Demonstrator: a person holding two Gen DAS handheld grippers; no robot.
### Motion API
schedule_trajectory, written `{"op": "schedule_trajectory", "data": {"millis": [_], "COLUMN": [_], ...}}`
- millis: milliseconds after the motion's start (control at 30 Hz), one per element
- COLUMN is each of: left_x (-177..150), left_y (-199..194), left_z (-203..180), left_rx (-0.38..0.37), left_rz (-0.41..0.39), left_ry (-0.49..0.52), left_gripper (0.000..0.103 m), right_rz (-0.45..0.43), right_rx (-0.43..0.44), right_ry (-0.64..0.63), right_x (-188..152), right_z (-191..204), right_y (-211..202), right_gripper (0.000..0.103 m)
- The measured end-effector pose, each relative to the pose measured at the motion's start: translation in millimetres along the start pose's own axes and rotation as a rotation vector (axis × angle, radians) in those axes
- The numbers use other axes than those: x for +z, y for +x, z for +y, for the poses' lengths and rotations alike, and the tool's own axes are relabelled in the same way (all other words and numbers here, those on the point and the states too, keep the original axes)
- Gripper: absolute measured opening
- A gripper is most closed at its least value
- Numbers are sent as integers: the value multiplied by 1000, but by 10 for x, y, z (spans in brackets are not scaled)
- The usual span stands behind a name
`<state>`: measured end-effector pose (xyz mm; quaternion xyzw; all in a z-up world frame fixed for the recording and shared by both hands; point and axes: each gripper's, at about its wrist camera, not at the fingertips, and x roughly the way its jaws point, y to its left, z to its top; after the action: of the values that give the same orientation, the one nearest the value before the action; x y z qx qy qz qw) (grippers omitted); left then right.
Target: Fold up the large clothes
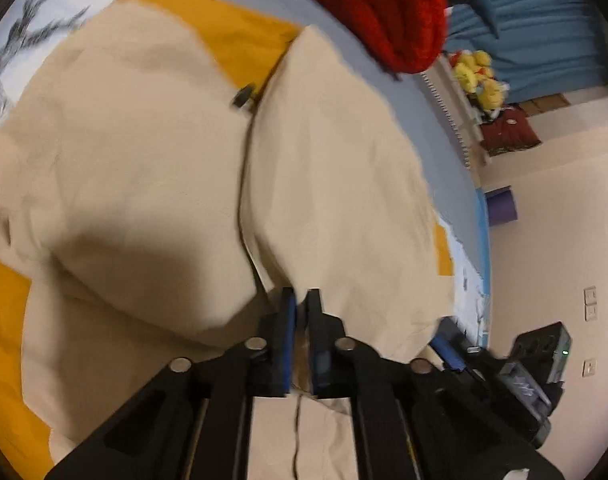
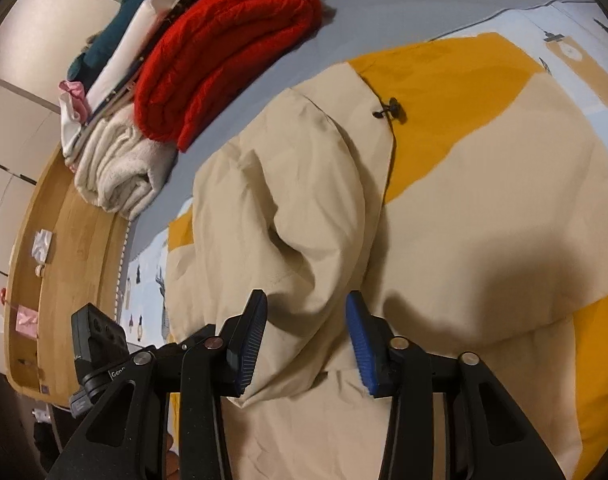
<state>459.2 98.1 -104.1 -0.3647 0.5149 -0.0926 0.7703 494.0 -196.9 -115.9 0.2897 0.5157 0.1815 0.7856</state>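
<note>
I'm midway through folding the beige and yellow jacket (image 2: pixel 444 216) spread on the bed (image 2: pixel 384 4). My left gripper (image 1: pixel 300 300) has its jaws pressed nearly together on a fold of beige cloth that runs up between the pads, so I read it as clamped on the jacket. My right gripper (image 2: pixel 306 308) has its jaws well apart, and a bulging beige sleeve (image 2: pixel 304 208) sits right between them, touching or almost touching the pads; it isn't pinched.

Ahead of my right jaws, beyond the sleeve, a black cord toggle (image 2: pixel 394 110) lies where the beige panel meets the yellow one. Farther off to the left of those jaws is a stack of folded items topped by a red knit (image 2: pixel 228 52).

I judge the step in hand to be bringing the sleeve in over the body. Next, my right jaws need to close on the sleeve without catching the layers beneath, then both grippers should carry the cloth across together, keeping it taut enough that the slick fabric doesn't slip or bunch
</note>
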Motion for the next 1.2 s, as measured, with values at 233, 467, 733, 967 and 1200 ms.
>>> {"op": "schedule_trajectory", "data": {"millis": [233,467,733,967,1200], "left_x": [-20,-66,-237,-262,-343], "left_y": [25,199,-68,-28,42], "left_z": [-113,-47,-717,-631,-859], "left_rx": [58,254,210,341,211], "left_rz": [-3,58,-44,-50,-23], "left_ry": [95,103,386,385,453], "left_gripper": [1,7,8,8,12], "right_rz": [-144,104,-186,-63,106], "right_rx": [9,-224,-218,-57,-235], "right_ry": [-35,117,-33,-151,-55], "right_x": [22,-178,50,-51,-102], "right_z": [95,-366,96,373,-23], "right_y": [-250,305,-317,-37,287], "right_gripper": [1,2,8,29,29]}}
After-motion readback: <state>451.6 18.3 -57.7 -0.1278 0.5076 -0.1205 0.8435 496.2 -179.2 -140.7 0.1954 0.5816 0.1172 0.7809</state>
